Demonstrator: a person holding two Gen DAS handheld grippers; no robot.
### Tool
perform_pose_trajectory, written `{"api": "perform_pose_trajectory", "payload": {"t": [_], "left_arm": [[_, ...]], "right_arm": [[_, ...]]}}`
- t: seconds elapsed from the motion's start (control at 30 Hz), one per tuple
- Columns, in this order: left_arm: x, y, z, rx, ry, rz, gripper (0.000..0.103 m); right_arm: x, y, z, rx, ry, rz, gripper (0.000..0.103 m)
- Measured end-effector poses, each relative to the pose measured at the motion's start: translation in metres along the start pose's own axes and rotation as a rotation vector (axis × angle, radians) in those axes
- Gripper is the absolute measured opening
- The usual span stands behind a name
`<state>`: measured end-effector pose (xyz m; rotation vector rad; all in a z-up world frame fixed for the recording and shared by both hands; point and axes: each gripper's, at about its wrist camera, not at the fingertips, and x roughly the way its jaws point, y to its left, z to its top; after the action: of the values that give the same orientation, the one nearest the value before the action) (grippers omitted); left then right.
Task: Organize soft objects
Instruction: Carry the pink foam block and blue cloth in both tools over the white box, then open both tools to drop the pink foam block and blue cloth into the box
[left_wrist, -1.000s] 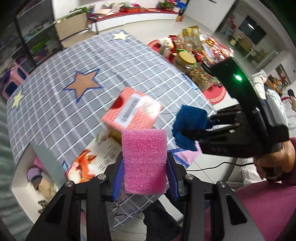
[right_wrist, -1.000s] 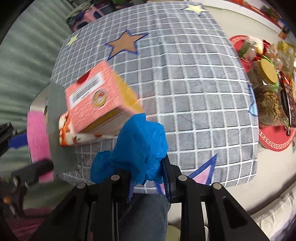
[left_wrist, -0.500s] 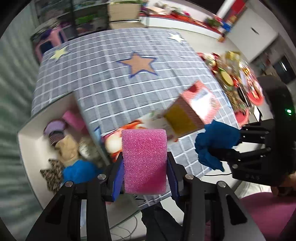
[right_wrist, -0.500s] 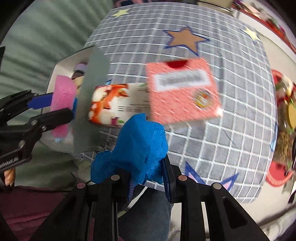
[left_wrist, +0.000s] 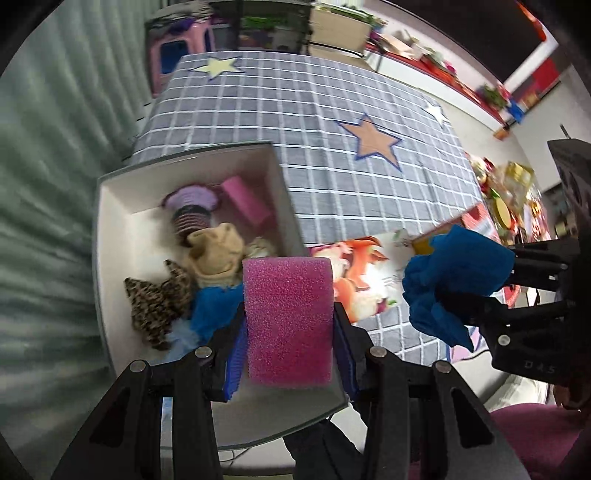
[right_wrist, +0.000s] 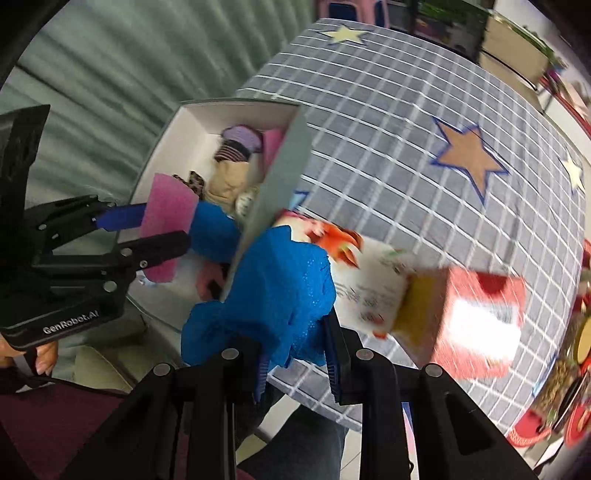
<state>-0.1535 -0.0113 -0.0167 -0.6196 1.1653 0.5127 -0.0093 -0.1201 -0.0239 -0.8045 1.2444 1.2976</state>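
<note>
My left gripper is shut on a pink sponge and holds it over the near right part of an open white box. The box holds soft things: a leopard-print cloth, a beige sock, a striped purple item, a pink sponge and a blue cloth. My right gripper is shut on a crumpled blue cloth, just right of the box's grey wall. The left gripper with its sponge also shows in the right wrist view.
The grey checked tablecloth with stars covers the table. A fox-printed pack and a red and yellow carton lie right of the box. Jars and snacks stand at the far right. A green curtain hangs left.
Both grippers swung left, from over the red carton to the white box. The left gripper now holds the pink sponge over the box. Both grips are unchanged.
</note>
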Motion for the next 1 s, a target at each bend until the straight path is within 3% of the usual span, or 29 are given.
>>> {"api": "perform_pose_trajectory", "payload": {"t": [0.5, 0.93, 1.0], "left_arm": [[0.002, 0.058, -0.008, -0.183, -0.009, 0.07, 0.046], [0.009, 0.081, -0.004, -0.247, -0.019, 0.137, 0.046], [0.008, 0.081, -0.002, -0.247, -0.03, 0.16, 0.06]], "right_arm": [[0.017, 0.056, 0.048, -0.141, 0.001, 0.04, 0.027], [0.034, 0.075, 0.09, -0.156, 0.01, 0.061, 0.027], [0.035, 0.078, 0.098, -0.16, 0.006, 0.056, 0.027]]}}
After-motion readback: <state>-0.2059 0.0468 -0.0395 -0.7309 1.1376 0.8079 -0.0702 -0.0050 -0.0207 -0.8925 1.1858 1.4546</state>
